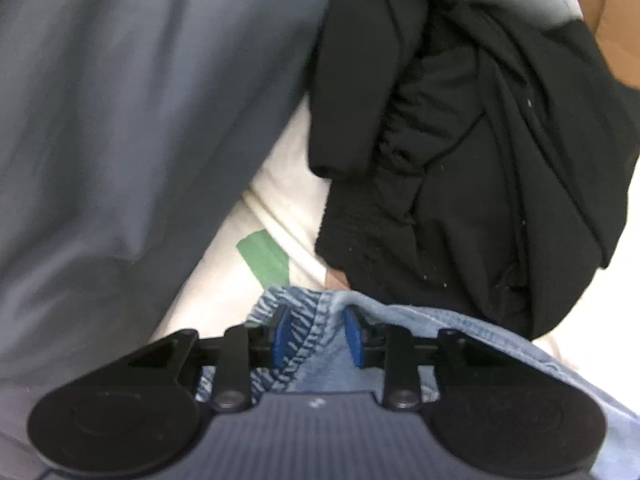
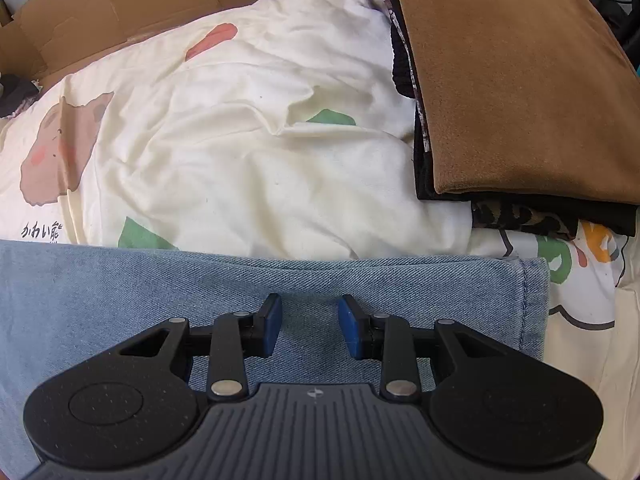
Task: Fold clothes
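Note:
Light blue jeans (image 2: 120, 288) lie flat across the near part of a cream printed sheet (image 2: 240, 140), with a stitched hem at their right end. My right gripper (image 2: 310, 326) is open just over the denim, which runs flat under its blue pads (image 2: 270, 326). In the left wrist view a bunched, partly inside-out edge of the jeans (image 1: 328, 372) with a thick seam sits between the pads of my left gripper (image 1: 317, 334). The jaws stand apart and the pads do not visibly press on the cloth.
A crumpled black garment (image 1: 480, 160) lies just beyond the left gripper. Blurred grey cloth (image 1: 120, 120) fills the left of that view. A stack topped by a folded brown garment (image 2: 520, 80) sits at the right. Cardboard (image 2: 120, 0) borders the far edge.

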{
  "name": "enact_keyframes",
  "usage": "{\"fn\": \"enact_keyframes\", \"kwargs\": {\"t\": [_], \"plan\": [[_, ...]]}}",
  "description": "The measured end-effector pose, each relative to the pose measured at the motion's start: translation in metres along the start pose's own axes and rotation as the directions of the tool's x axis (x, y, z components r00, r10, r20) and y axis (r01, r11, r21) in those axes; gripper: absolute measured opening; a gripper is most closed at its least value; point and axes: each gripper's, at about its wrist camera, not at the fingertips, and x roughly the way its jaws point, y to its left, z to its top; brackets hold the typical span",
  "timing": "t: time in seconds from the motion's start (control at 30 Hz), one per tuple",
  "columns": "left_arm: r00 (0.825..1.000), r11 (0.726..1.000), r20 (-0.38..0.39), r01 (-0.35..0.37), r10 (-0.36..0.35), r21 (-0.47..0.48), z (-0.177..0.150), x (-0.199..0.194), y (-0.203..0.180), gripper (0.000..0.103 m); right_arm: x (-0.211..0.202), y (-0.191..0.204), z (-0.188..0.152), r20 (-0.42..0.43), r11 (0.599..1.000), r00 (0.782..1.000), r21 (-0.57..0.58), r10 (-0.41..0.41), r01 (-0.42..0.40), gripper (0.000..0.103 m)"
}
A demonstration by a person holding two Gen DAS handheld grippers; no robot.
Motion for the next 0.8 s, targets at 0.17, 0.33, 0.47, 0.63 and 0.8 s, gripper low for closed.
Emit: {"fn": "enact_keyframes", "kwargs": {"t": [0.17, 0.33, 0.47, 0.63, 0.8], "plan": [[0.999, 0.999, -0.013, 0.034, -0.035, -0.013, 0.004, -0.014, 0.013, 0.034, -0.001, -0.003, -0.001, 0.007, 1.000, 1.000, 0.002, 0.013, -0.013, 0.037], [0.997, 0.996, 0.000, 0.080, -0.080, -0.033, -0.006, -0.050, 0.036, 0.033, -0.001, -0.001, -0.001, 0.011, 1.000, 1.000, -0.002, 0.008, -0.008, 0.037], [0.994, 0.994, -0.015, 0.105, -0.105, -0.039, -0.023, -0.079, 0.050, 0.033, -0.002, -0.002, -0.002, 0.013, 1.000, 1.000, 0.003, 0.015, -0.015, 0.037], [0.992, 0.991, -0.056, 0.110, -0.115, -0.081, -0.036, -0.089, 0.062, 0.033, -0.001, -0.003, -0.001, 0.014, 1.000, 1.000, 0.003, 0.017, -0.017, 0.038], [0.987, 0.989, -0.121, 0.091, -0.105, -0.120, -0.054, -0.060, 0.069, 0.033, 0.000, -0.003, 0.001, 0.009, 1.000, 1.000, 0.003, 0.013, -0.013, 0.038]]}}
